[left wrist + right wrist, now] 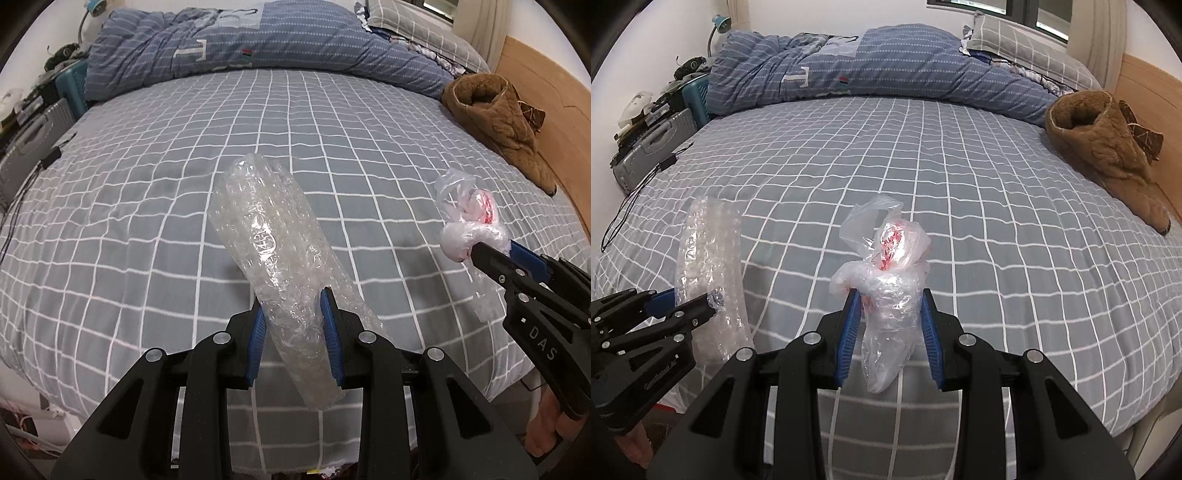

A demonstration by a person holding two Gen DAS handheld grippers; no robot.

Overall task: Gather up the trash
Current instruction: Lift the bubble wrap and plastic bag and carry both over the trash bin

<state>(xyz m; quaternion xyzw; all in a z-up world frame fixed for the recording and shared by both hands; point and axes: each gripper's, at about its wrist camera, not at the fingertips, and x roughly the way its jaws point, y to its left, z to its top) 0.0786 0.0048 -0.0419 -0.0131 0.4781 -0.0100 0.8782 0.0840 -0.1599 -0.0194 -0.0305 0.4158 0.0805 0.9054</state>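
Observation:
My left gripper (291, 301) is shut on a long roll of clear bubble wrap (273, 251) and holds it above the bed; it also shows in the right wrist view (709, 266), gripped by the left gripper (713, 299) at the left. My right gripper (888, 295) is shut on a crumpled clear plastic bag with red print (886, 269), held above the bed. In the left wrist view the bag (467, 218) sits at the right, pinched by the right gripper (476, 251).
A grey checked bed (997, 221) fills both views. A folded blue duvet (886, 66) lies at the far side, a brown fleece garment (1108, 155) at the right by the wooden headboard. A grey suitcase (646, 147) and clutter stand at the left.

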